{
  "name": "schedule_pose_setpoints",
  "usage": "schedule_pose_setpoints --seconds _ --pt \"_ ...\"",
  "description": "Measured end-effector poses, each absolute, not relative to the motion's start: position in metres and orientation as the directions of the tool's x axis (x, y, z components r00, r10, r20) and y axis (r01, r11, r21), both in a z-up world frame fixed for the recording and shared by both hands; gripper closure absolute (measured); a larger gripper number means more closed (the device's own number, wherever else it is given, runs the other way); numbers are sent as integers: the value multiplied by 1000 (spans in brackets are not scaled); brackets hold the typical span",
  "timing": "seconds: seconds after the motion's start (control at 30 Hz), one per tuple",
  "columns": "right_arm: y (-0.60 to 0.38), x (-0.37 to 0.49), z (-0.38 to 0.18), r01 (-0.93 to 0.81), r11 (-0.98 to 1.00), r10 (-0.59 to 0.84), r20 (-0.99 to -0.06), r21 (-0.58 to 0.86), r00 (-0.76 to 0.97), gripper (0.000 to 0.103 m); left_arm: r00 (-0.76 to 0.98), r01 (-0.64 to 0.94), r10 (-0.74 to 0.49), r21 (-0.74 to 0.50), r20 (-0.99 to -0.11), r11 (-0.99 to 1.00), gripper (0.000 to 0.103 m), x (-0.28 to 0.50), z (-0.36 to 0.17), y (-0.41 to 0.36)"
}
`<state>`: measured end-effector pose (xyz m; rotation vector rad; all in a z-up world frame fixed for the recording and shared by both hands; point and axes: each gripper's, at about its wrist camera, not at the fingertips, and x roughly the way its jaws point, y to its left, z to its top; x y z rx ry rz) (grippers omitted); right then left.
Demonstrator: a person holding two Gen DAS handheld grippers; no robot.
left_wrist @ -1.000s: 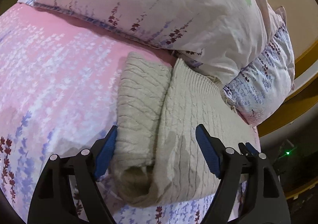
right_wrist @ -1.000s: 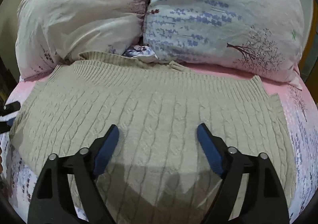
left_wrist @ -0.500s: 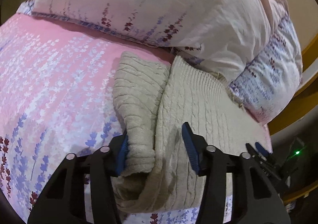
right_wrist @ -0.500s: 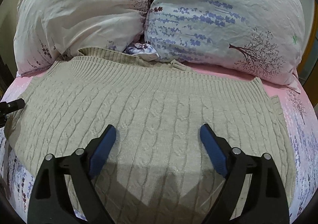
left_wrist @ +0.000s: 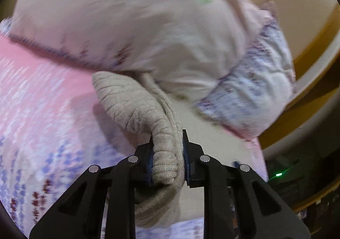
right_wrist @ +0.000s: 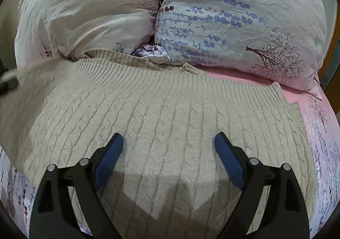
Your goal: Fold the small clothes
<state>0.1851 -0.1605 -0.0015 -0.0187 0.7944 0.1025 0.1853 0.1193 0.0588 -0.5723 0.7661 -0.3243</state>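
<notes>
A beige cable-knit sweater [right_wrist: 170,101] lies spread flat on the pink floral bedsheet [right_wrist: 318,124], with its ribbed hem toward the pillows. In the left wrist view the sweater's folded side [left_wrist: 127,101] is bunched and lifted off the sheet. My left gripper [left_wrist: 166,139] is closing on it, and its blue pads press the thick knit from both sides. My right gripper [right_wrist: 169,143] hovers open over the middle of the sweater's body with nothing between its fingers. The sweater's left edge is blurred in the right wrist view.
Two large floral pillows [right_wrist: 85,9] [right_wrist: 233,16] lean against the head of the bed, just behind the sweater. A wooden bed frame [left_wrist: 314,52] curves past the mattress edge on the right of the left wrist view. A green light [left_wrist: 278,174] glows in the dark below it.
The left gripper's jaws went from wide apart to pinching the sweater's folded side, then rose with it. The right gripper kept still and open.
</notes>
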Motion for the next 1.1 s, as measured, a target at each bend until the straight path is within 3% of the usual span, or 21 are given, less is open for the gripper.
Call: schedule_pose_setpoints --seconds 0.17,0.43,0.6,0.77,0.87,0.9,0.93,1.0,1.1 --pt "-164 185 2 -132 990 125 -716 47 687 14 675 140 -539 -630 -504 764 83 192 80 92" --pt "-238 165 23 -160 915 372 -622 370 689 15 609 325 -666 -630 -431 706 83 191 104 8" --pt "-305 153 28 -112 817 460 -522 565 718 15 483 404 -749 -643 -454 650 83 199 79 -71" --pt "-360 147 24 -46 732 478 -464 680 745 15 366 443 -751 -607 -550 660 81 204 41 -131" --pt "-365 152 18 -50 682 534 -451 729 715 16 323 447 -786 -647 -528 618 73 203 37 -130" --pt "-364 152 18 -55 676 547 -450 735 706 17 318 457 -804 -662 -501 594 59 201 44 -122" --pt "-362 154 19 -60 670 562 -453 740 692 19 323 462 -818 -675 -476 575 37 198 51 -112" --pt "-357 159 19 -64 658 588 -459 750 665 20 390 459 -807 -666 -444 588 20 192 67 -87" --pt "-351 168 14 -53 627 630 -466 777 621 20 511 411 -727 -612 -458 675 17 187 81 -45"
